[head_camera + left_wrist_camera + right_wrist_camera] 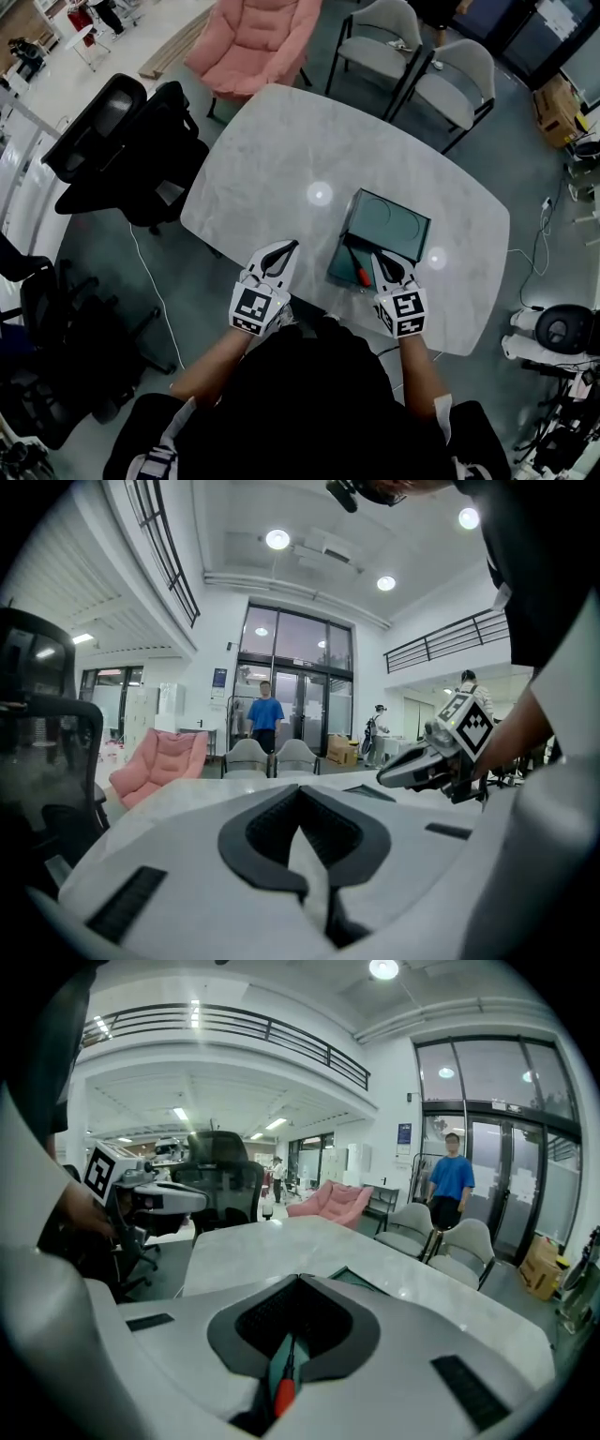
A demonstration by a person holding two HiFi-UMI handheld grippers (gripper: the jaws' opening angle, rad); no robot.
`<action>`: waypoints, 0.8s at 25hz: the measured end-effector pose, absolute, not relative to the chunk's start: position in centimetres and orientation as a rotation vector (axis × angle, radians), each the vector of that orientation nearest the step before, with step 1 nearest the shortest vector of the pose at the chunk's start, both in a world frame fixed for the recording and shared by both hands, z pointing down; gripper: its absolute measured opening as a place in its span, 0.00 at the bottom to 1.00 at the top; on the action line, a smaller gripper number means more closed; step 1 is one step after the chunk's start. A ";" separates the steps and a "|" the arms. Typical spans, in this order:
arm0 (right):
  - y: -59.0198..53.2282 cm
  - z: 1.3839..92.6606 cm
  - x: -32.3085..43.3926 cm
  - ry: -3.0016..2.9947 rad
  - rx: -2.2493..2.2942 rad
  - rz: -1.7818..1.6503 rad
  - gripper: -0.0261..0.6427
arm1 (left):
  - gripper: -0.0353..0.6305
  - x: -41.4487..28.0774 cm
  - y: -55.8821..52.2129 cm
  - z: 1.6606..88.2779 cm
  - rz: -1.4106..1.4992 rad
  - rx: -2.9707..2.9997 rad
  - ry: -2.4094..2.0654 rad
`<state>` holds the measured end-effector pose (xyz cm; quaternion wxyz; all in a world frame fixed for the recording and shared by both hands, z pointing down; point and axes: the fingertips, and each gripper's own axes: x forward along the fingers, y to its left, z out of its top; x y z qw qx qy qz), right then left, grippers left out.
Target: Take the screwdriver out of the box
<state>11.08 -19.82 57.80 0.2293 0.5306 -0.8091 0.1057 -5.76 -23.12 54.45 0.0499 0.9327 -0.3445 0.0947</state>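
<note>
Lying on the floor of the open green box (389, 225), the screwdriver (361, 275) is seen with its red handle toward the person and its dark shaft pointing away. The box is set on the pale marble table (281, 159), toward the near right part of the top. The right gripper (378, 257) is held over the box's near right corner, just beside the screwdriver, and no contact with it can be made out. In the right gripper view its jaws (298, 1281) are brought together at the tips with nothing clamped; the screwdriver (281, 1391) and the box's green floor are only glimpsed below, through the gap behind the tips. The left gripper (289, 247) is held above the table's near edge, left of the box and apart from it, and its jaws (300, 794) are likewise closed on nothing, with bare tabletop under them. Beyond the table two grey chairs (380, 37) and a pink armchair (258, 37) are placed, and black office chairs (122, 141) are gathered at the left.
</note>
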 end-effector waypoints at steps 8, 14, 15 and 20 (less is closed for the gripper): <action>-19.1 62.3 11.8 -2.176 1.301 0.429 0.07 | 0.06 -5.3 -23.6 55.3 0.290 2.785 -1.123; -18.5 67.0 12.2 -2.085 1.152 0.576 0.08 | 0.06 -5.1 -23.4 56.9 0.322 2.750 -1.144; -18.5 67.7 12.2 -2.070 1.130 0.603 0.09 | 0.06 -5.1 -23.4 57.2 0.327 2.746 -1.144; -18.0 71.3 12.3 -1.944 1.021 0.752 0.23 | 0.06 -5.2 -22.9 58.3 0.353 2.727 -1.132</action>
